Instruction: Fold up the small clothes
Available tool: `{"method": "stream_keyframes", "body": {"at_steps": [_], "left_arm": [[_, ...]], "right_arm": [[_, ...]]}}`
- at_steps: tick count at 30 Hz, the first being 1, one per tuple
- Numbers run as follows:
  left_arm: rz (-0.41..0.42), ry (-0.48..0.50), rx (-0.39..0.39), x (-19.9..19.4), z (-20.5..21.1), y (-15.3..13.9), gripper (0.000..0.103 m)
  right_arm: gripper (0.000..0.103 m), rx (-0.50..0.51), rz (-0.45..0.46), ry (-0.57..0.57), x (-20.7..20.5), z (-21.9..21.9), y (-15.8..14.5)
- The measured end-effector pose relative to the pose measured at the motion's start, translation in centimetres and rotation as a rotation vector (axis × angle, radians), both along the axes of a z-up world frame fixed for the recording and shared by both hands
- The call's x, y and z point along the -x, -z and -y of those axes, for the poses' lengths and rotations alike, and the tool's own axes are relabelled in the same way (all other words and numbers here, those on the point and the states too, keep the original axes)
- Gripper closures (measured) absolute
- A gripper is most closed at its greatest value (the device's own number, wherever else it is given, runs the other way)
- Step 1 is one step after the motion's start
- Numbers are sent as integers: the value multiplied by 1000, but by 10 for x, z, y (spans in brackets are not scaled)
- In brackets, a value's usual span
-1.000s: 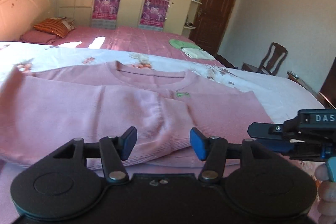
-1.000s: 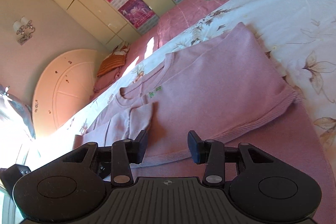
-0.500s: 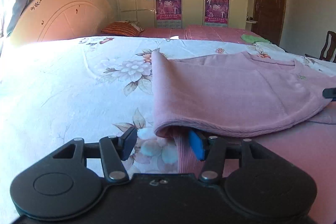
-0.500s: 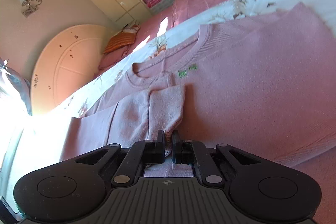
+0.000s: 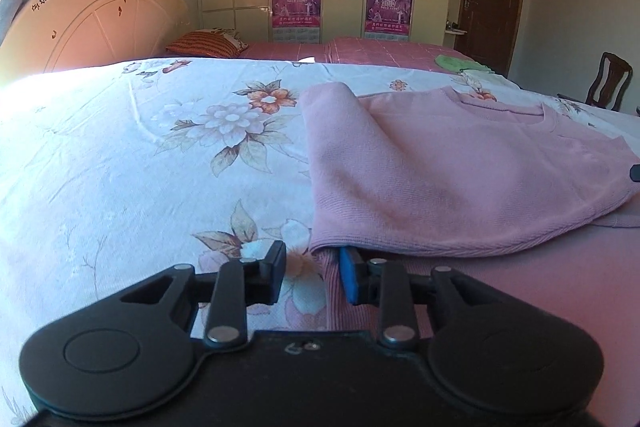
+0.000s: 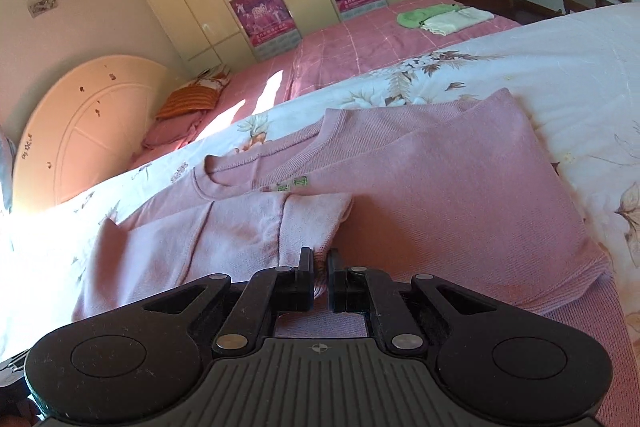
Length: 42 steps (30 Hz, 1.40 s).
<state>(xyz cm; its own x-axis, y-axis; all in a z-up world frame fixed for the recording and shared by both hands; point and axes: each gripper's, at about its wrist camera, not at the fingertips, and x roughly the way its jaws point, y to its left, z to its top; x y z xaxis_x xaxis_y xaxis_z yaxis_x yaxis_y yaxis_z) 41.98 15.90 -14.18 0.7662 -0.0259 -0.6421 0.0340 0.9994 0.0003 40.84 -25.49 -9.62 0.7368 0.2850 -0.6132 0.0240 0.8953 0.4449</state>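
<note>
Floral bedsheet (image 5: 140, 155) carries the pink sweater (image 5: 460, 171), long axis nine-to-three. Right gripper (image 6: 319, 281) pinches its folded sleeve cuff (image 6: 316, 215) at twelve o'clock. Left gripper (image 5: 312, 277), jaws just narrowing, stands part-open, the hem corner at one o'clock and unpressed.

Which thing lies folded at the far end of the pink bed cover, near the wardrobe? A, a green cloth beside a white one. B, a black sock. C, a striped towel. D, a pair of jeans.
A: the right wrist view shows a green cloth lying beside a white cloth on the pink bed cover.
</note>
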Motion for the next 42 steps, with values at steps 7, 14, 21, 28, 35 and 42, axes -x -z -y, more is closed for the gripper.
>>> {"method": "stream_keyframes", "body": {"at_steps": [7, 14, 21, 28, 35, 42], "left_arm": [[-16, 17, -1, 2, -5, -2, 68], [71, 10, 89, 4, -18, -35, 66], [31, 54, 155, -61, 7, -26, 61], [-33, 35, 113, -81, 23, -2, 60], [19, 75, 59, -105, 43, -19, 47], [-49, 39, 1, -124, 45, -5, 38]], "right_arm": [[98, -11, -54, -2, 6, 10, 13], [84, -63, -13, 26, -14, 34, 0], [84, -215, -100, 0, -65, 42, 32], [99, -94, 89, 17, -38, 35, -1], [99, -11, 20, 16, -40, 29, 25], [85, 40, 3, 26, -40, 31, 23]]}}
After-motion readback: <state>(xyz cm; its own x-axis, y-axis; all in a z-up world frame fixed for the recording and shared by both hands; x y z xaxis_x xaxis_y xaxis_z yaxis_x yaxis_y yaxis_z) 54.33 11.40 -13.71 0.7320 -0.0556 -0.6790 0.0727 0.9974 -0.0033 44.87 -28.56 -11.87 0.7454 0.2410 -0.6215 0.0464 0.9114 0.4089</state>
